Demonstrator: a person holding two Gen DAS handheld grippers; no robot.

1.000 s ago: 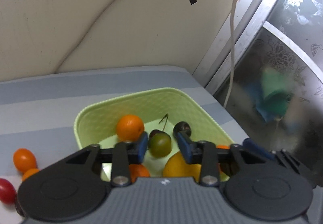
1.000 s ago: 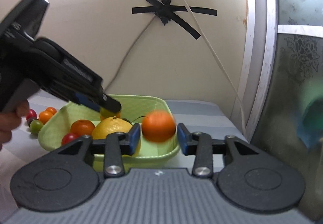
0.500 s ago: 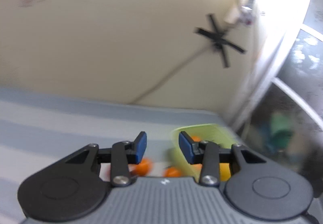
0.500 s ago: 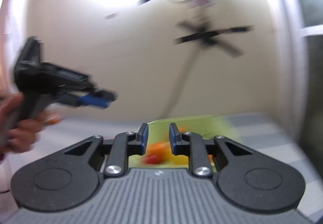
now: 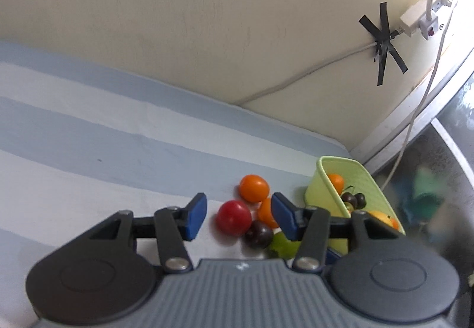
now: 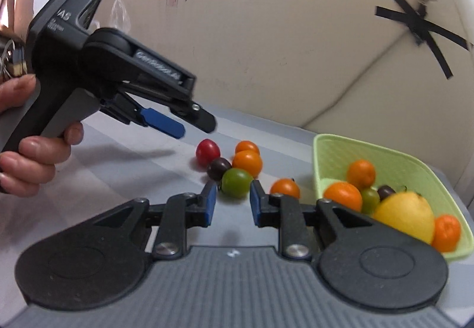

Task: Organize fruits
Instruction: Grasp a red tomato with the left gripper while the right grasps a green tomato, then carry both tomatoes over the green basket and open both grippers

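Fruit is only partly sorted: the pale green plastic basket [image 6: 394, 153] near the striped tabletop's [image 5: 89, 132] right edge already holds oranges, a yellow lemon and small tomatoes. Beside it lie loose cherry tomatoes, among them a round red one [image 5: 233, 217]. Left gripper [image 5: 238, 215] and right gripper [image 6: 230, 203] both have jaws apart, empty.

in your left wrist view, the right finger [image 5: 283, 215] covers part of an orange tomato [image 5: 264, 212] and a green tomato [image 5: 281, 245] just beyond the jaws. the green basket [image 5: 321, 180] is half hidden to the right of them. in your right wrist view, your left hand [image 6: 28, 156] is cut off at the frame's edge.
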